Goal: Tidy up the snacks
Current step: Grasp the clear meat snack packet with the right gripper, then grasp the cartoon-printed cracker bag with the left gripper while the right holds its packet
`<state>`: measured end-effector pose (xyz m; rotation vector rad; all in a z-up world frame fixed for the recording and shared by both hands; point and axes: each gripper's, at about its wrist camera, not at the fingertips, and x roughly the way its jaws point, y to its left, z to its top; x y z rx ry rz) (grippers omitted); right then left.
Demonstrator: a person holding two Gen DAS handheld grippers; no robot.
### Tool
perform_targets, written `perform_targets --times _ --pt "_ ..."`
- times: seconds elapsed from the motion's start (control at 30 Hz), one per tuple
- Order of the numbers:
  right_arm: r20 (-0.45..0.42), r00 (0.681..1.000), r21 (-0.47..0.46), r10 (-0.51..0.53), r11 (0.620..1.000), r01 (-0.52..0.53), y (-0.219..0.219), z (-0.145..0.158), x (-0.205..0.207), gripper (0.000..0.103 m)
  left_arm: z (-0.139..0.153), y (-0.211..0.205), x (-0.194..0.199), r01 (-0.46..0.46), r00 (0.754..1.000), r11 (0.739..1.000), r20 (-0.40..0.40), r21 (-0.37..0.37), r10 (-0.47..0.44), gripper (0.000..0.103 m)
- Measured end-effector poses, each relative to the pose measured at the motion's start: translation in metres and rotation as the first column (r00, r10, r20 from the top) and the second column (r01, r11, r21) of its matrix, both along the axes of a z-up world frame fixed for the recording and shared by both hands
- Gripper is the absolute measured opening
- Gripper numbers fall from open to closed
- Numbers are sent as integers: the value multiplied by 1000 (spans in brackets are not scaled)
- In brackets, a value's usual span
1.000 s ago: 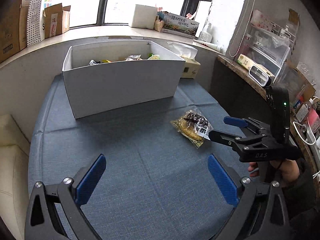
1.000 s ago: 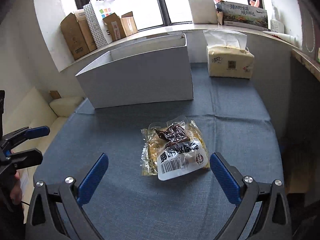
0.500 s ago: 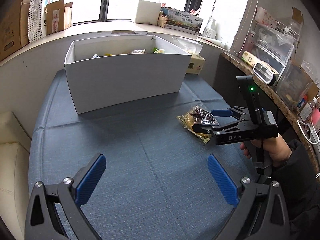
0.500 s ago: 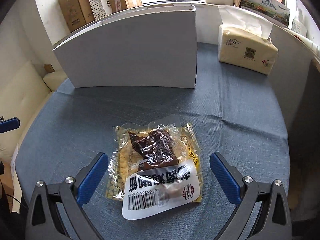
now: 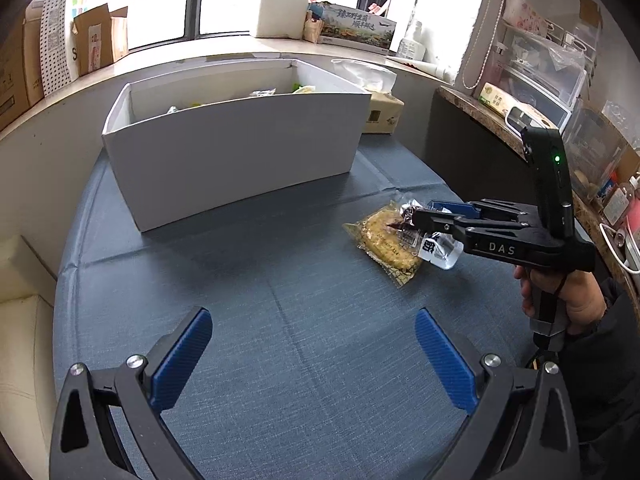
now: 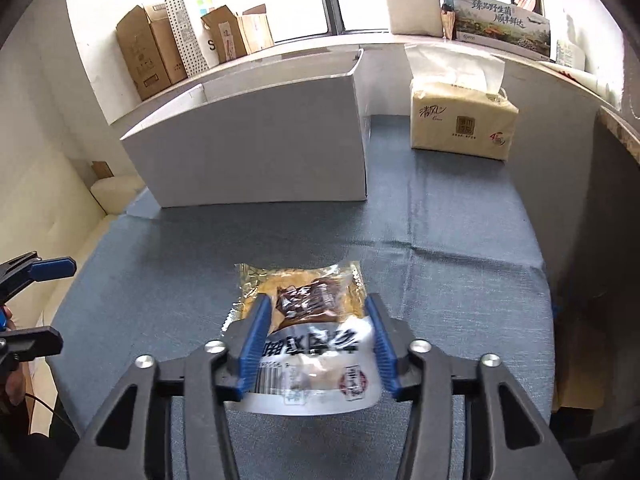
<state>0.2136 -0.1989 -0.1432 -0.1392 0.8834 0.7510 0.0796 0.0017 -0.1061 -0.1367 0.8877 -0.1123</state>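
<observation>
A clear snack packet (image 6: 308,320) with yellow and dark contents and a white label lies on the blue tablecloth; it also shows in the left wrist view (image 5: 394,240). My right gripper (image 6: 318,320) is low over it, its blue pads closing on the packet's two sides, partly shut around it. In the left wrist view the right gripper (image 5: 430,210) reaches in from the right. My left gripper (image 5: 312,348) is open and empty above bare cloth near the table's front. A white cardboard box (image 5: 240,160) with several snacks inside stands at the back.
A tissue pack (image 6: 460,120) stands on the table right of the box (image 6: 260,148). A dark counter (image 5: 500,120) with clutter borders the table on the right. A cream sofa (image 5: 20,320) lies to the left. Cartons line the windowsill (image 6: 180,48).
My right gripper has moved forward and down onto the packet and its jaws have closed in from wide open to the packet's sides. The left gripper has hardly moved.
</observation>
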Motion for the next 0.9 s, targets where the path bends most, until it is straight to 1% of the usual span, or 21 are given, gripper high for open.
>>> perform_targets --times 0.07,0.1,0.13,0.17,0.2,0.3,0.33,0.37,0.4,0.47,0.53,0.6,0.63,0.67,0.83,0.9 --pt "11 1000 -5 9 1000 -9 -2 4 -3 36 1 -8 7 21 1000 1000 -6 17 -21 103" --pt "14 1000 -23 20 1000 -20 -2 4 -5 36 1 -12 11 31 999 999 -11 22 -31 103" --pt "11 1000 -22 27 999 -26 -2 3 -5 36 1 -14 14 35 999 999 -13 30 -34 103" --pt "-15 999 -23 28 999 -28 -3 0 -3 36 1 -16 16 36 999 999 -13 34 -36 103" --pt "-20 1000 -34 21 999 -21 -3 -2 -2 36 1 -18 17 41 999 999 -15 32 -41 103" --pt "-21 1000 -9 6 1000 -7 -6 -5 -3 39 -3 -19 17 45 999 999 -28 30 -44 103" --pt "-31 999 -17 -7 1000 6 -6 -7 -2 47 -5 -19 17 45 998 999 -34 32 -43 103" --pt "-37 999 -35 -12 999 10 -4 -10 -2 58 -6 -19 17 42 998 999 -38 34 -41 103" --pt "-42 999 -50 -9 999 7 -2 -13 -2 63 -7 -18 16 38 998 999 -41 33 -37 103" --pt "-29 1000 -73 -3 997 0 3 -18 -6 71 -8 -16 15 30 999 999 -42 24 -29 103" --pt "-15 1000 -107 9 994 -11 9 -23 -11 76 -9 -13 14 21 999 1000 -45 18 -21 103" --pt "8 999 -117 36 993 -34 14 -24 -14 76 -9 -12 13 18 999 1000 -45 19 -18 103" --pt "29 998 -131 48 990 -44 17 -23 -16 74 -9 -11 13 17 999 1000 -44 20 -17 103" --pt "45 997 -139 61 989 -54 18 -22 -18 63 -9 -10 12 17 999 1000 -43 19 -16 103" --pt "30 997 -118 75 990 -71 11 -18 -19 55 -11 -7 12 8 999 1000 -51 11 -8 103" --pt "23 997 -114 75 991 -72 7 -19 -21 54 -11 -6 13 7 999 1000 -54 10 -7 103"
